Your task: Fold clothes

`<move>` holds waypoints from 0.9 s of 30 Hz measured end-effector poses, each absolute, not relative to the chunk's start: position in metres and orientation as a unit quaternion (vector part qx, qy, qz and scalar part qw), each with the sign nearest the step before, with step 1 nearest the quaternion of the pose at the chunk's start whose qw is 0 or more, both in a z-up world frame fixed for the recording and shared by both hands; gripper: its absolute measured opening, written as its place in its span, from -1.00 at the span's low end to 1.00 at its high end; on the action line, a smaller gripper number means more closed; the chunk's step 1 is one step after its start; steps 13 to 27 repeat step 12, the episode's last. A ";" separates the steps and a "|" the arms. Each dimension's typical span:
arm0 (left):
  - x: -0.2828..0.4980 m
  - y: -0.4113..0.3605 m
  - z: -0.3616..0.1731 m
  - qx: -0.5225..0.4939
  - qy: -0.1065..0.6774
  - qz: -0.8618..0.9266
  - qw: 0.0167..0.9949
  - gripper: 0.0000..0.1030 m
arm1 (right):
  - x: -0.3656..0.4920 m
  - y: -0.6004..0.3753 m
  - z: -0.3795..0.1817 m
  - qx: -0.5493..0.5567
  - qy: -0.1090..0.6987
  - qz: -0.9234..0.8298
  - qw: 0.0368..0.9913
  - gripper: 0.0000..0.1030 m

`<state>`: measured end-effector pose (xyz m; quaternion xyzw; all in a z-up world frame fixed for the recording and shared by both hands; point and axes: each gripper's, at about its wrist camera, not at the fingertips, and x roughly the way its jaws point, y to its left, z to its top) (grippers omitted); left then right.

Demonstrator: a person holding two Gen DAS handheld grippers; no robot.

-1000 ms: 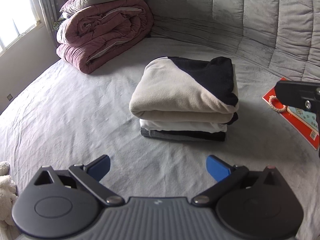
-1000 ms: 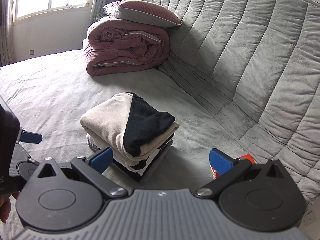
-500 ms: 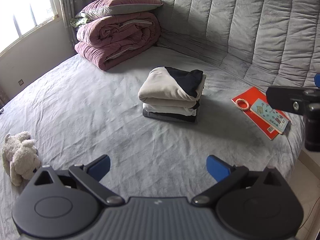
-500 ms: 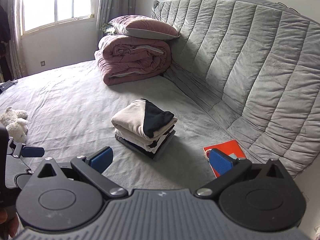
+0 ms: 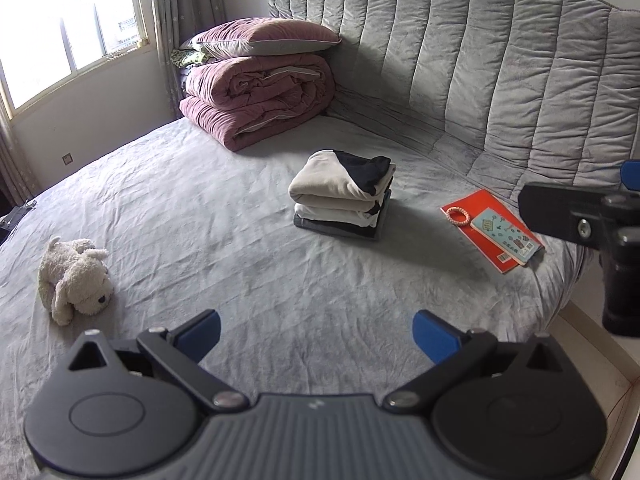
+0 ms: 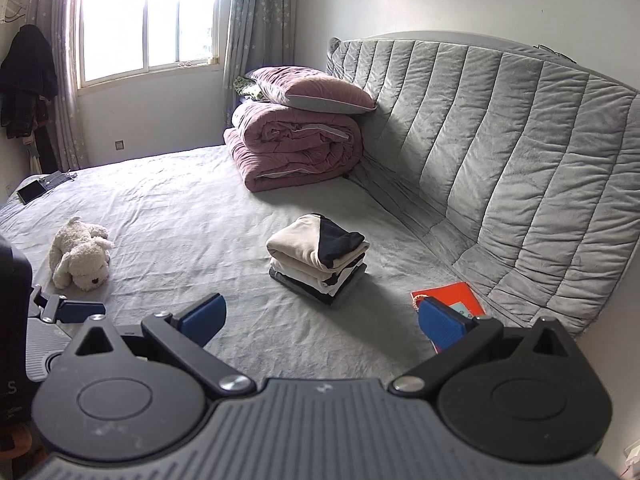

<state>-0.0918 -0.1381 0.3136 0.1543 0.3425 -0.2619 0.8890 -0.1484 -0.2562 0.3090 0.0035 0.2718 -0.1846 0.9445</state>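
Observation:
A stack of folded clothes [image 5: 342, 200] lies on the grey bed [image 5: 240, 280], a beige and black garment on top, white and dark grey ones below. It also shows in the right wrist view [image 6: 318, 258]. My left gripper [image 5: 316, 338] is open and empty, held well back from the stack above the bed's near side. My right gripper [image 6: 320, 320] is open and empty, also well back from the stack. The right gripper's body shows at the right edge of the left wrist view [image 5: 592, 220].
A folded maroon quilt [image 5: 260, 96] with a pillow on top lies by the padded headboard [image 5: 500, 72]. A red book [image 5: 496, 232] with a pink ring and a small booklet lies right of the stack. A white plush dog [image 5: 74, 276] lies left. The bed's edge and floor show at right.
Both grippers have pulled back and up from the stack, which now looks much smaller and farther. Both stay open and empty. The stack has not moved.

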 end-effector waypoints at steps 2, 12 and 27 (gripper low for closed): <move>-0.099 -0.134 0.315 0.152 0.342 -0.259 0.891 0.99 | -0.152 -0.252 0.309 0.001 0.272 -0.181 0.945 1.00; -0.108 -0.120 0.315 0.143 0.344 -0.245 0.895 0.99 | -0.165 -0.239 0.309 0.000 0.272 -0.170 0.947 1.00; -0.108 -0.120 0.315 0.143 0.344 -0.245 0.895 0.99 | -0.165 -0.239 0.309 0.000 0.272 -0.170 0.947 1.00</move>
